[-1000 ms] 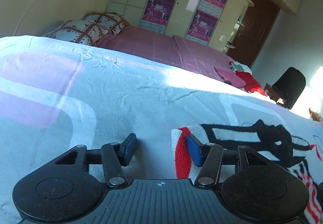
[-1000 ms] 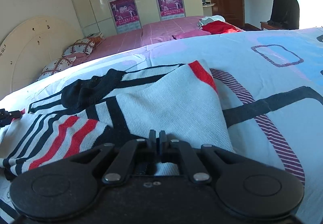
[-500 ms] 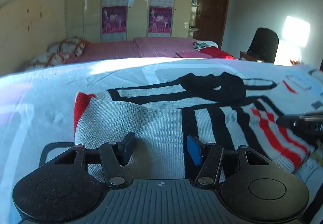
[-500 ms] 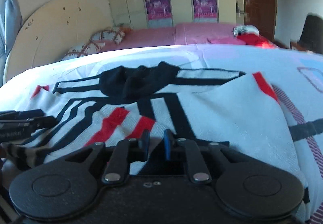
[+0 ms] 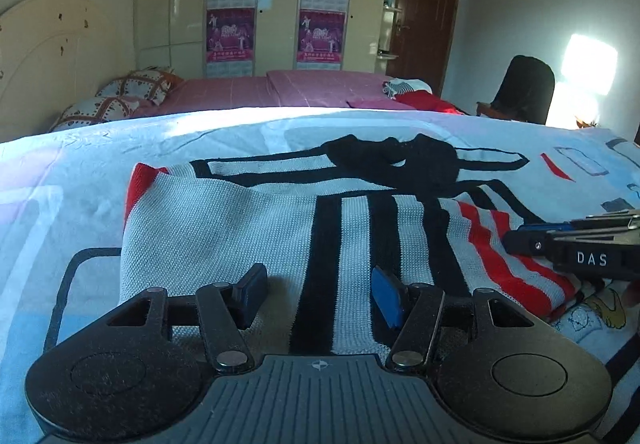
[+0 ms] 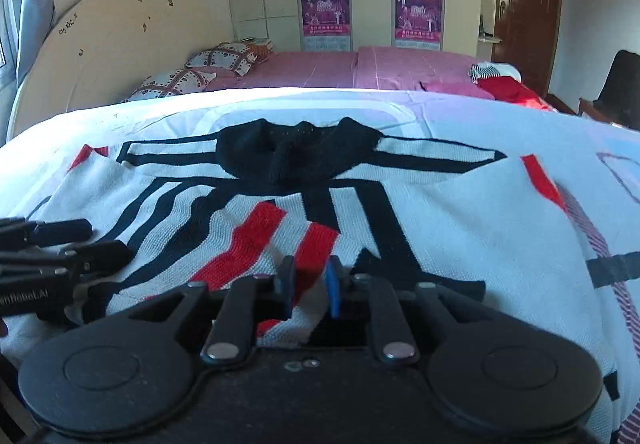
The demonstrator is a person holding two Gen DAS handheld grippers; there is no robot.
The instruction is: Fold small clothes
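A small knit sweater (image 5: 280,219), white with black and red stripes and a black collar, lies on the bed sheet (image 5: 80,171). It also shows in the right wrist view (image 6: 440,219). My left gripper (image 5: 318,294) is open and empty, its fingers low over the sweater's near hem. My right gripper (image 6: 310,290) is open a little, with a fold of the red-striped hem lying between its jaws. The right gripper also shows at the right edge of the left wrist view (image 5: 576,248). The left gripper shows at the left edge of the right wrist view (image 6: 60,248).
A second bed with a pink cover (image 5: 280,91), patterned pillows (image 5: 132,91) and a pile of red and striped clothes (image 5: 416,95) stands behind. A wardrobe with posters (image 5: 276,3), a brown door (image 5: 428,15) and a dark chair (image 5: 524,87) are farther back.
The right gripper has opened from shut, loosening its hold on the sweater hem. The left gripper has swung right from the sleeve end to over the sweater body.
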